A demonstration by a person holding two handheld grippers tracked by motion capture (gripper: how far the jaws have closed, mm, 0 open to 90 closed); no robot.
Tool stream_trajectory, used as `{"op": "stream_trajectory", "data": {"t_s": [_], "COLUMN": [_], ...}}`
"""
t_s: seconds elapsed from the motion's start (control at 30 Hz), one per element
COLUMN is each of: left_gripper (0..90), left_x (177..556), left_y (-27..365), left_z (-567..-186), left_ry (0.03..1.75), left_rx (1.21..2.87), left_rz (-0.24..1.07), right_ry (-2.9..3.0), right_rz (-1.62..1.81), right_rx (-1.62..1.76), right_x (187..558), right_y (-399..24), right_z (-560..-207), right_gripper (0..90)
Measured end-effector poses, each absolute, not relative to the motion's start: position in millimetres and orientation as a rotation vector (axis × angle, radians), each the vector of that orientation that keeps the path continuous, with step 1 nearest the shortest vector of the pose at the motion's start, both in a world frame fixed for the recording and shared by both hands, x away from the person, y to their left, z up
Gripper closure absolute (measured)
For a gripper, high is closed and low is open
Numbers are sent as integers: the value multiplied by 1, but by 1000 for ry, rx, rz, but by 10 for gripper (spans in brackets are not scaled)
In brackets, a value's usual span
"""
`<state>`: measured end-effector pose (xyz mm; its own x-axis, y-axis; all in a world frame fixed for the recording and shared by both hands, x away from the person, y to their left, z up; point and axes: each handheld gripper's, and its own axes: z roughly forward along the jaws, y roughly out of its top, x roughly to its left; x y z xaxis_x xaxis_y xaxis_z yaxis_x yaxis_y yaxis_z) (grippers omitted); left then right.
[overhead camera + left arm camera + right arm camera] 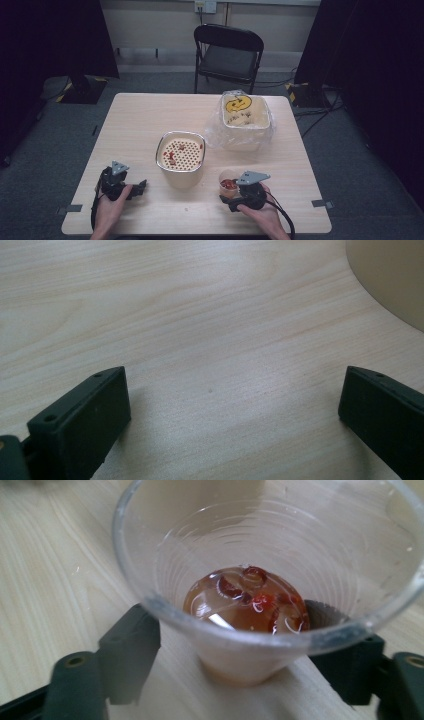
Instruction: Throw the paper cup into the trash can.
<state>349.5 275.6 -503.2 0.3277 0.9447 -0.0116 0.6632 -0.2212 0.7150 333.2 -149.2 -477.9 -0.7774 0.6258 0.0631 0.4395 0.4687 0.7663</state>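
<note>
A clear plastic cup (228, 181) (260, 580) stands at the front right of the table with amber liquid and red pieces at its bottom. My right gripper (231, 194) (237, 645) is shut on it, one black jaw on each side of its lower wall. A cream tub (182, 177) with a perforated strainer insert holding a few red bits sits at the table's middle. At the front left my left gripper (136, 190) (230, 405) rests open on the bare wood, nothing between its jaws, with the cream tub (395, 280) just beyond to its right.
A white bin (245, 135) lined with a clear plastic bag stands at the back right of the table; a yellow face shows inside. A black folding chair (227, 52) stands behind the table. Dark curtains flank the room.
</note>
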Motion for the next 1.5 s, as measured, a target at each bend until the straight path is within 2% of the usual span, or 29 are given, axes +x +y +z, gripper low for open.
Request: {"op": "stream_trajectory", "data": {"t_s": [0.13,0.43,0.53,0.67,1.03,1.5], "left_gripper": [0,0,0,0,0,0], "left_x": [349,349,349,349,349,349], "left_y": [276,276,276,276,276,276], "left_z": [-503,-503,-503,-503,-503,-503], "left_ry": [1409,1409,1409,1409,1411,1411], "left_rx": [1972,1971,1972,1972,1971,1971], "left_rz": [579,581,581,581,581,582], "right_ry": [2470,2479,2470,2455,2403,2368], "right_rz": [1221,1206,1213,1195,1212,1221], "right_rx": [915,893,882,889,885,823], "right_x": [338,343,343,343,346,353], "right_y": [-149,-143,-144,-144,-143,-132], "right_z": [-479,-483,-484,-482,-460,-414], "right_gripper": [338,351,403,430,441,443]}}
